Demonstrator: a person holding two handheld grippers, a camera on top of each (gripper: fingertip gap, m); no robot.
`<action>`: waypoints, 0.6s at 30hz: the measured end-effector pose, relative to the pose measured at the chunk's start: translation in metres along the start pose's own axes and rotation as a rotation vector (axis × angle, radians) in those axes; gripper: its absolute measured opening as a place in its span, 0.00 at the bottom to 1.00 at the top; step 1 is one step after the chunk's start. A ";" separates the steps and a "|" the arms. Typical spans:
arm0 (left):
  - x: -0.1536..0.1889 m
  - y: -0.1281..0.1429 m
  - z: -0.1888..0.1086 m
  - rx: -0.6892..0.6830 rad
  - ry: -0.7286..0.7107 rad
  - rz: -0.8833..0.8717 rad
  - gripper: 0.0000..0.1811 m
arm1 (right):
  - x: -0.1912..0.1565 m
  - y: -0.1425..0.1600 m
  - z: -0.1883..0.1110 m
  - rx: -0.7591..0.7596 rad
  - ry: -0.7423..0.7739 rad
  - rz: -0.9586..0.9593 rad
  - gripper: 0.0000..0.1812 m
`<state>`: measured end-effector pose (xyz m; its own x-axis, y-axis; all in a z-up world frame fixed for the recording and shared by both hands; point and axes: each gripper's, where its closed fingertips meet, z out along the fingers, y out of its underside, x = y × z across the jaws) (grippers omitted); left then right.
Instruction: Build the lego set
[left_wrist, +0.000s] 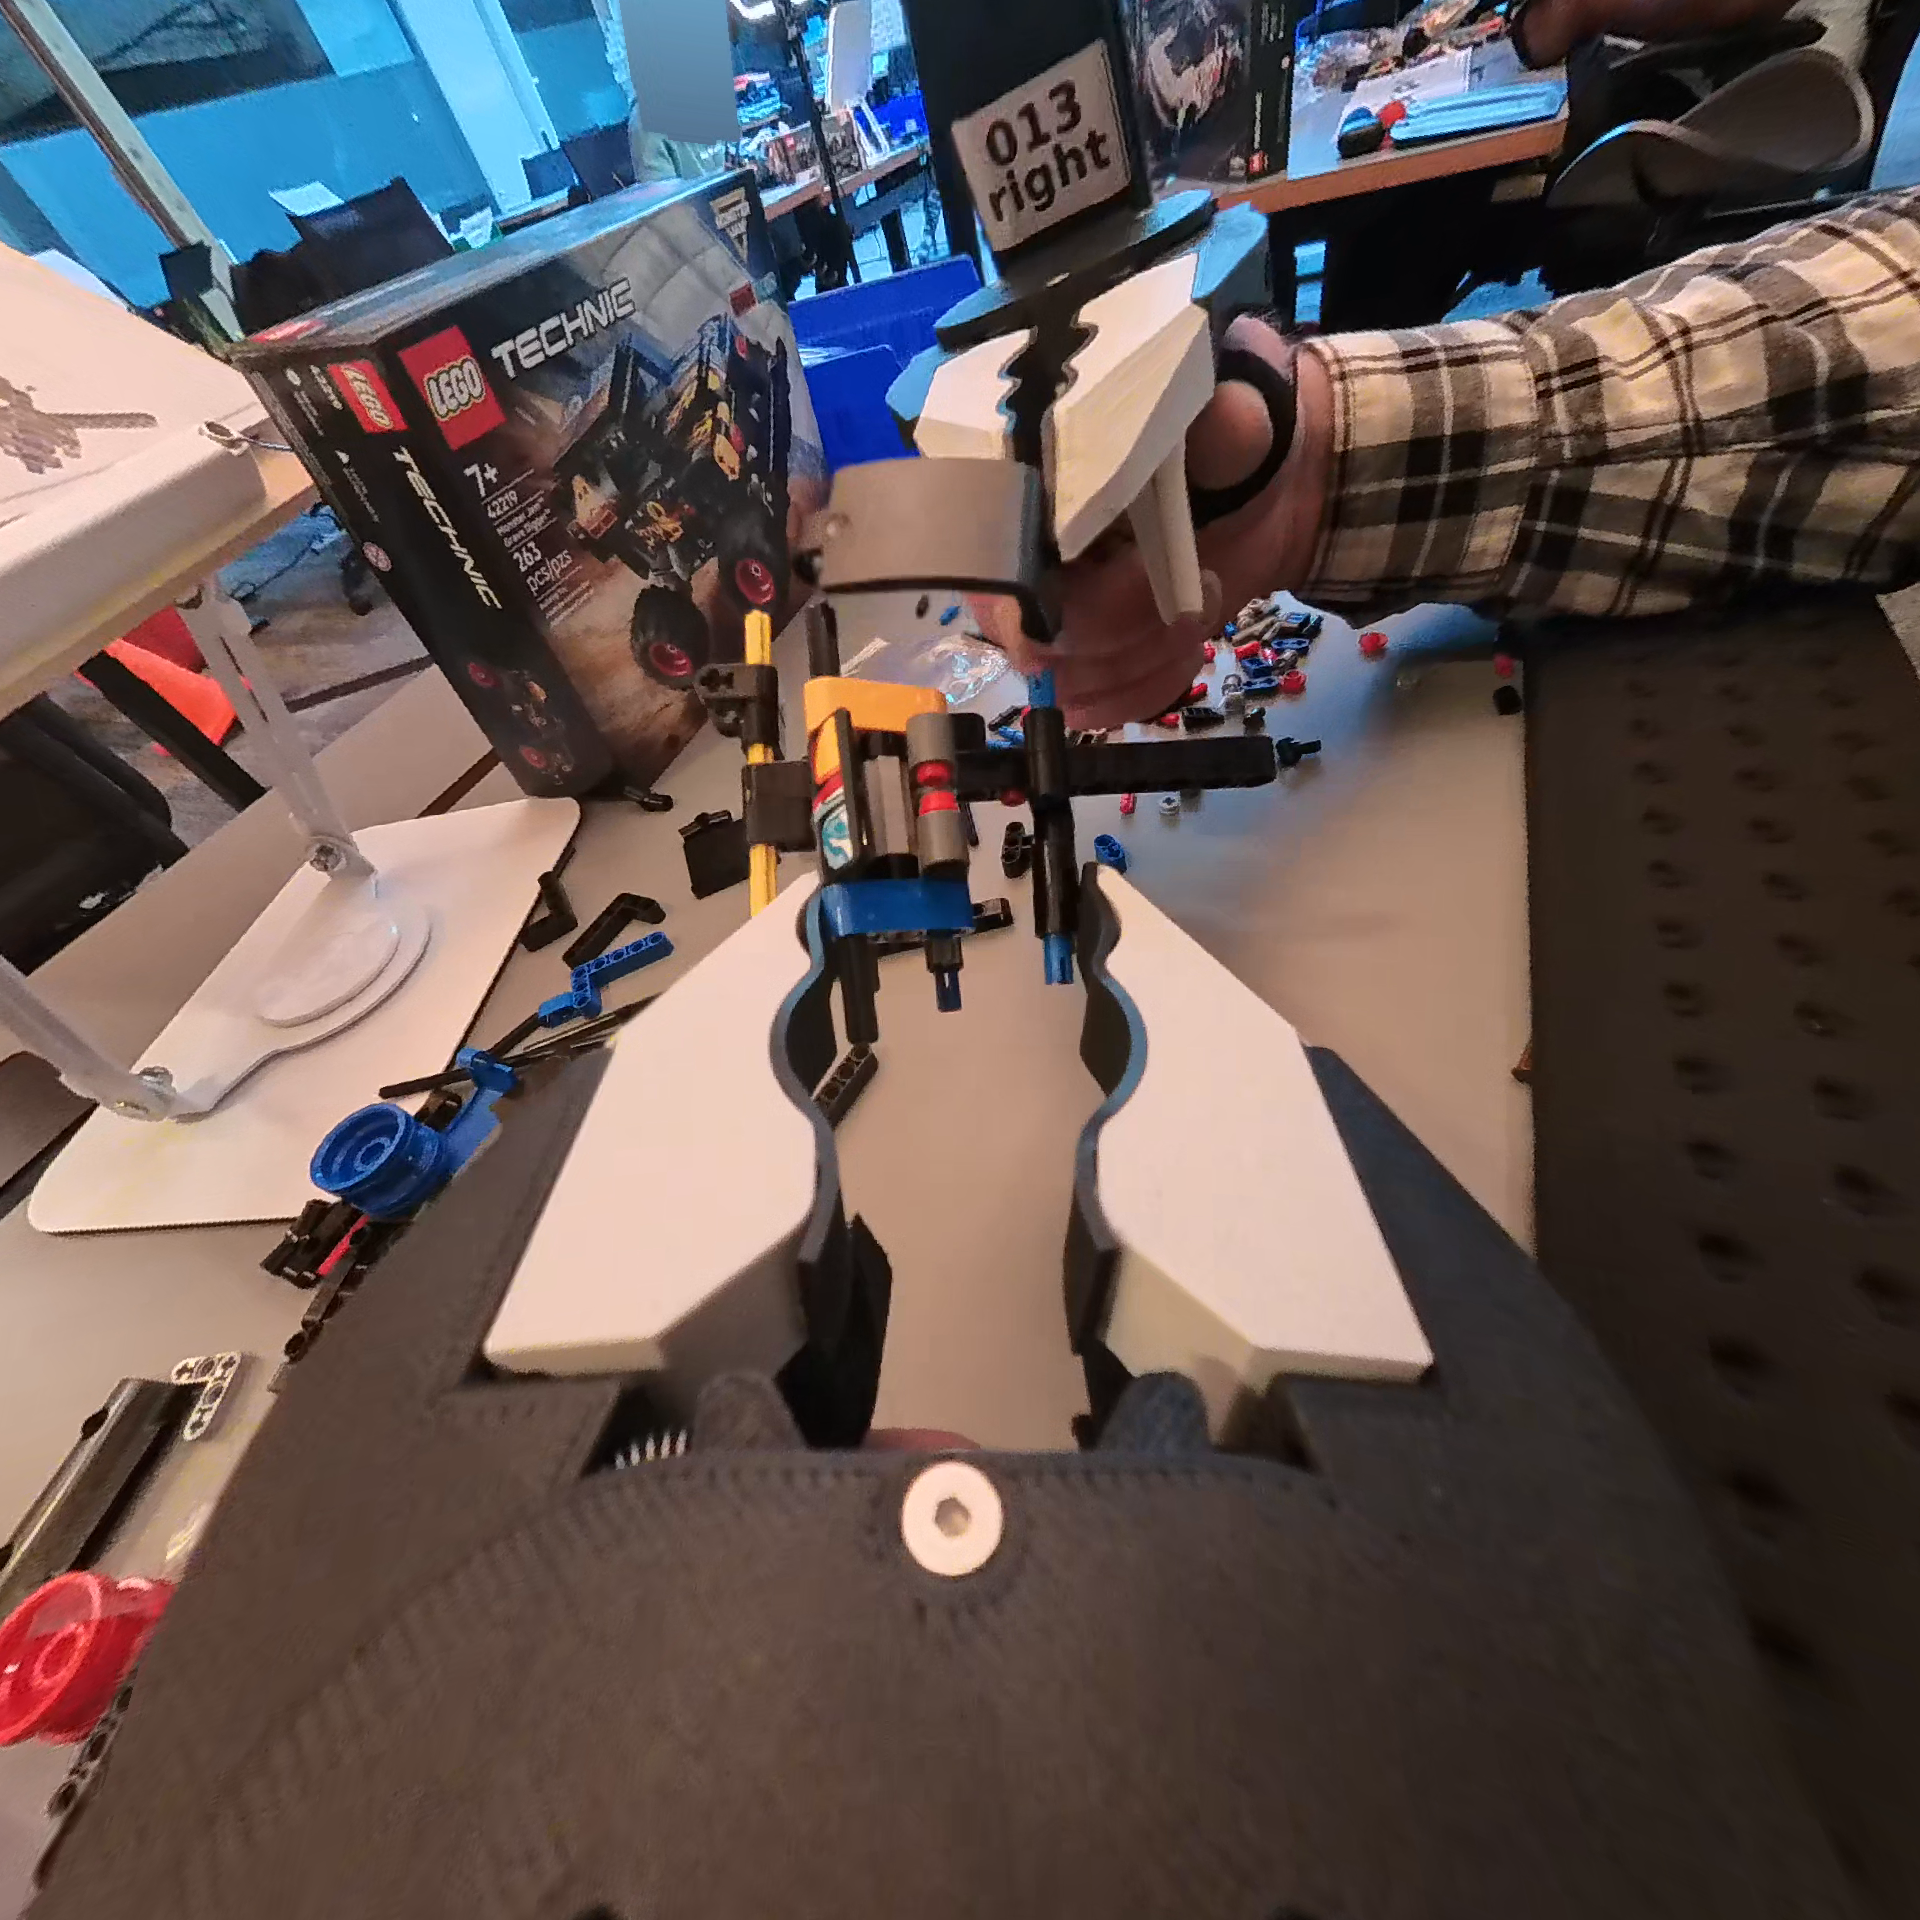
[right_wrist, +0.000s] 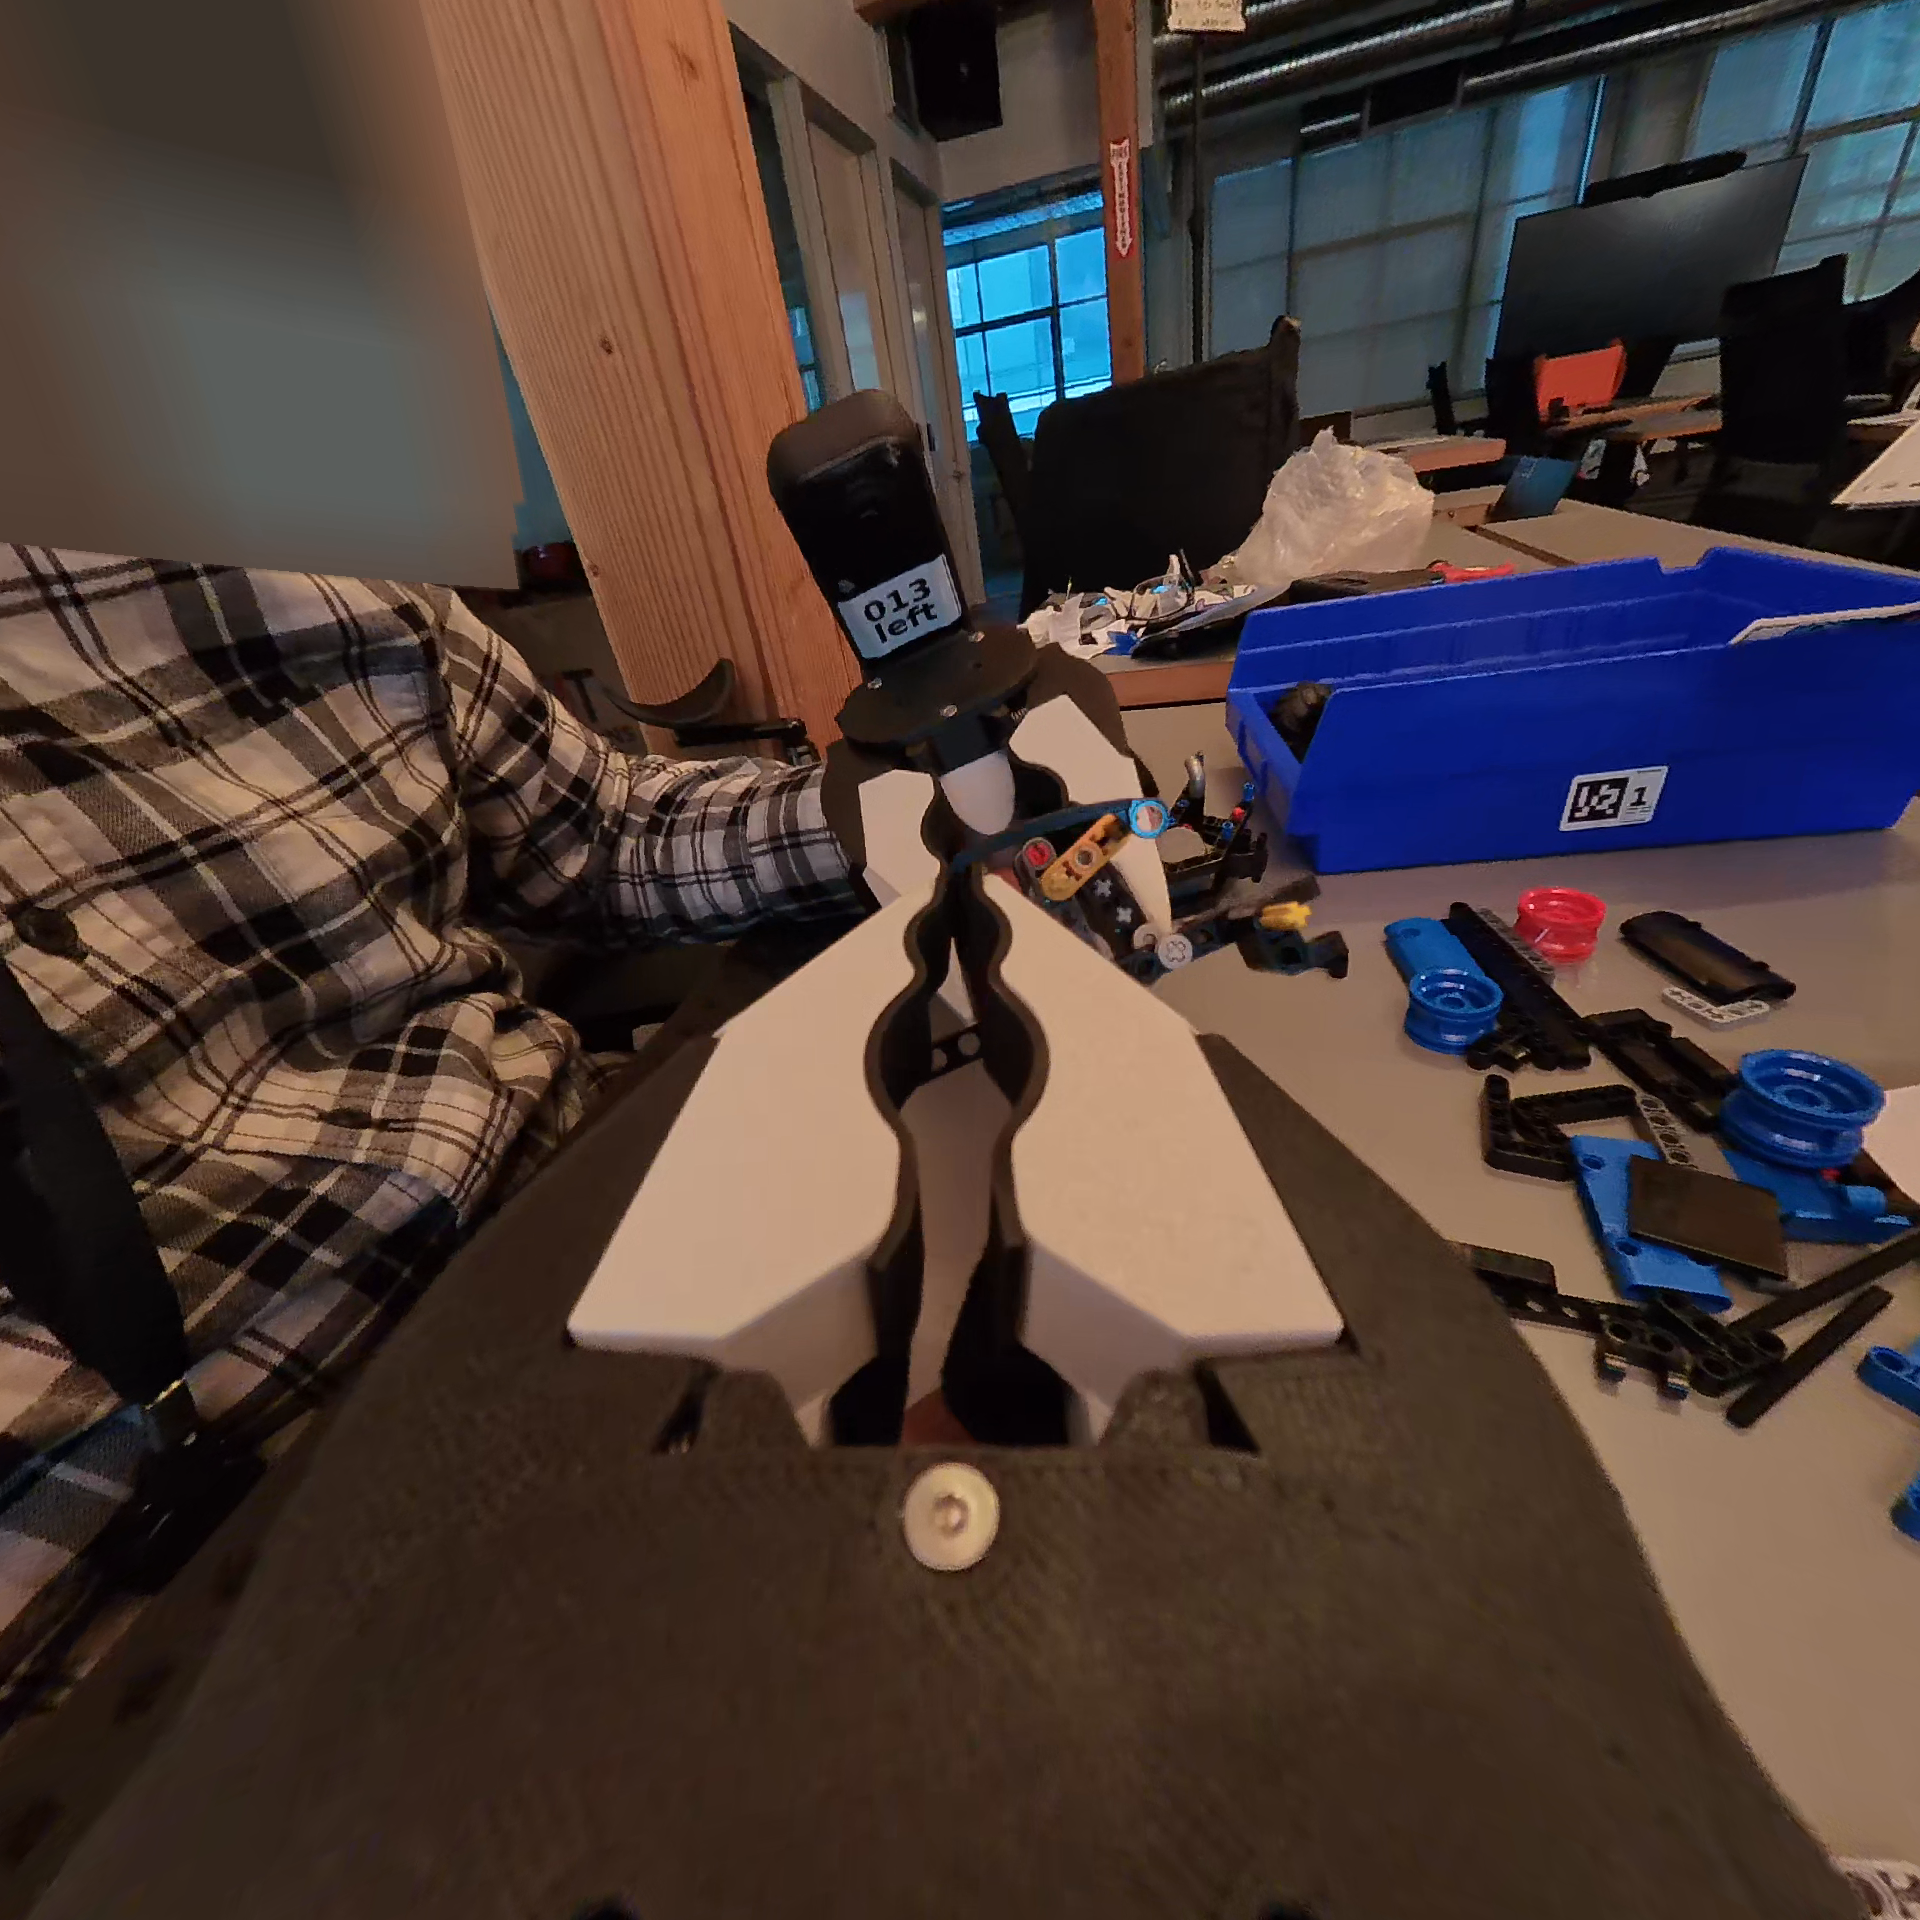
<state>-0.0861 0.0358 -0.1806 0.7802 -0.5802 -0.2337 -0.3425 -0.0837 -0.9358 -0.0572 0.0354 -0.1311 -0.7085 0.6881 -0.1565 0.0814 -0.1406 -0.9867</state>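
**Two grippers on one part-built assembly, held above the table**

One part-built assembly of black, grey, orange and blue Technic pieces, with a yellow axle through its far-left side, is held clear of the grey table. It is probably raised so that both sides can be reached.

- **Left gripper:** its fingers are spread part-way. The assembly's blue base and a black upright beam are pinched between the tips. The assembly is judged to be steadied here as the fixed half of the joint.
- **Right gripper:** its fingers are pressed almost together. In the left wrist view a blue pin is seen nipped at the tips, right above the black upright beam. The pin is judged to be lined up for pushing in, though the contact itself is hidden in the gripper's own view.
- **Stock:** a blue wheel hub, a red wheel hub and loose beams and pins are scattered on the table within reach.
- **Reference:** the set box is stood upright behind the work, near a blue bin.
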 end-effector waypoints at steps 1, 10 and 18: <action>0.000 0.000 0.001 0.001 0.002 -0.008 0.23 | 0.001 -0.002 -0.001 0.016 -0.001 0.018 0.00; 0.000 -0.004 0.007 -0.005 0.008 -0.107 0.23 | 0.016 -0.004 -0.004 0.080 -0.012 0.214 0.00; -0.004 -0.005 0.003 0.018 0.029 -0.187 0.23 | 0.015 -0.008 -0.008 0.097 -0.034 0.234 0.00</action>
<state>-0.0856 0.0415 -0.1755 0.8142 -0.5787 -0.0478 -0.1833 -0.1780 -0.9668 -0.0628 0.0523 -0.1263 -0.7017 0.6048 -0.3765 0.1792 -0.3616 -0.9149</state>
